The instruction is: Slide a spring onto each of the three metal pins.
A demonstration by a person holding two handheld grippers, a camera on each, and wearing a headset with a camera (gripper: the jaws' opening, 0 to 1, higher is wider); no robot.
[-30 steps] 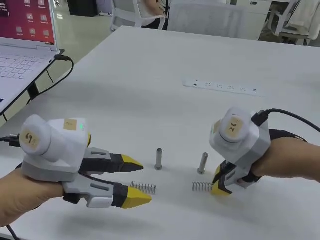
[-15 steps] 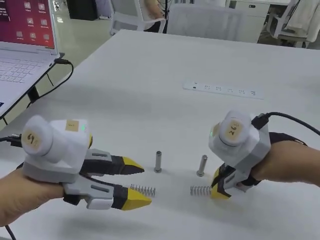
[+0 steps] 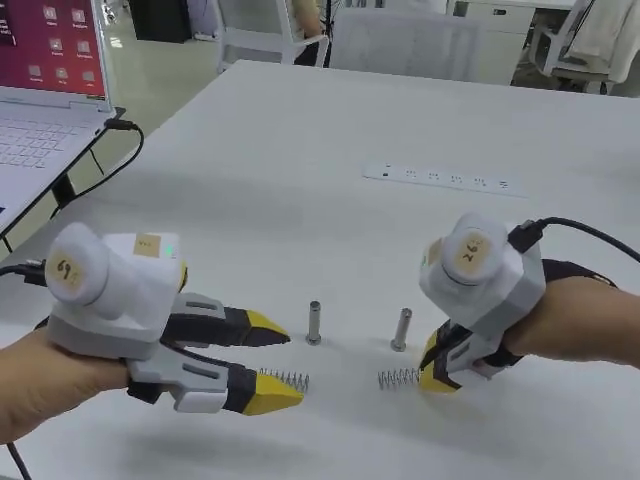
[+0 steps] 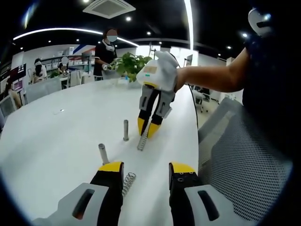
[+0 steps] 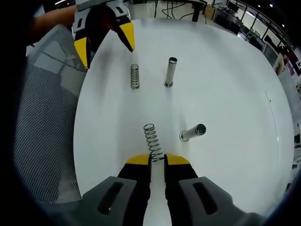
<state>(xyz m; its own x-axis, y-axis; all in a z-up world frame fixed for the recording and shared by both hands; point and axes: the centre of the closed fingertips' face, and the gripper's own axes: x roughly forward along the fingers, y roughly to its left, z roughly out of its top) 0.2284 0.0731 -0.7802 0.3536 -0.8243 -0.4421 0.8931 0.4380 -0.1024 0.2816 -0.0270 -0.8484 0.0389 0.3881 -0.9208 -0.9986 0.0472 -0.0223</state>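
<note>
Neither pin carries a spring yet, so by my reading the task is at its very start. I count two pins standing upright on the white table (image 3: 300,200), the left pin (image 3: 314,322) and the right pin (image 3: 401,329), both bare metal from base to top. The right gripper (image 5: 158,159) has its jaws drawn almost together on the end of the right spring (image 5: 151,137). It seems to have that end pinched, though the contact is small and hard to read, and the rest of the coil lies flat on the table, just beside the right pin. The left gripper (image 4: 146,168) is wide open and holds nothing. The left spring (image 4: 128,181) lies on the table just inside one jaw tip, near the left pin. What remains is lifting each spring, turning it upright, and threading it down over a pin.
</note>
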